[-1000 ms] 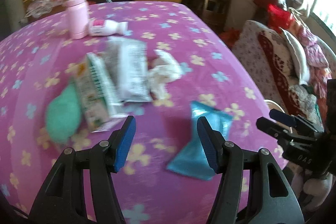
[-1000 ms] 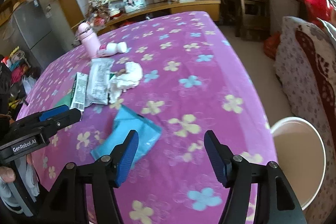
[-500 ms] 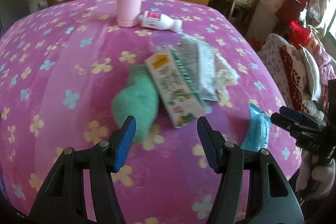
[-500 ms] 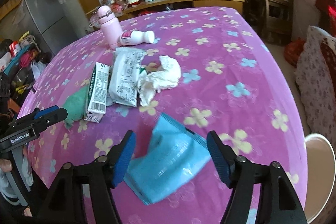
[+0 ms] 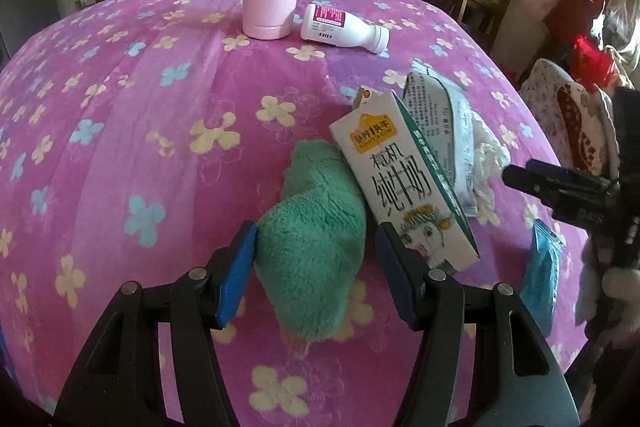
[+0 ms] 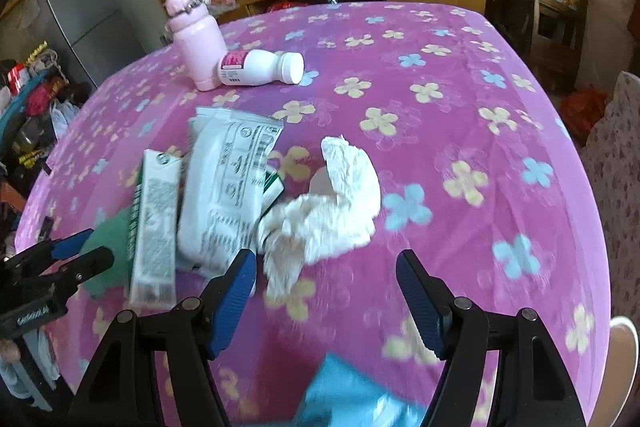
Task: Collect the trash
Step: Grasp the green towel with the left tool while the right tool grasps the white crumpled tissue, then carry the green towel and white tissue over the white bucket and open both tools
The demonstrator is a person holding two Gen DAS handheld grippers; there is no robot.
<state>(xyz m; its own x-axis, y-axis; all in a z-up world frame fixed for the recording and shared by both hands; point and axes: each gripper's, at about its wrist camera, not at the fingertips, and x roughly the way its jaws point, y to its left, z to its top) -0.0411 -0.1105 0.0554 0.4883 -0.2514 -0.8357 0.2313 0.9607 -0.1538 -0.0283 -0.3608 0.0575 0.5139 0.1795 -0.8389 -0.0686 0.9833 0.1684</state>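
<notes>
My left gripper (image 5: 316,259) gapes wide around the green cloth (image 5: 316,227) beside the carton (image 5: 404,183) reading "纯牛奶", while my right gripper (image 6: 326,291) spreads wide near the tissue (image 6: 332,211).

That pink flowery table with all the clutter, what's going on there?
A person is clearing trash with a pair of tongs in each hand. The left tongs are open around a fuzzy green cloth that lies against a milk carton, not yet gripping it. The right tongs hang open just short of a crumpled white tissue, with a blue packet beneath them. A white wrapper, a tipped-over white bottle and a pink flask sit untouched.
</notes>
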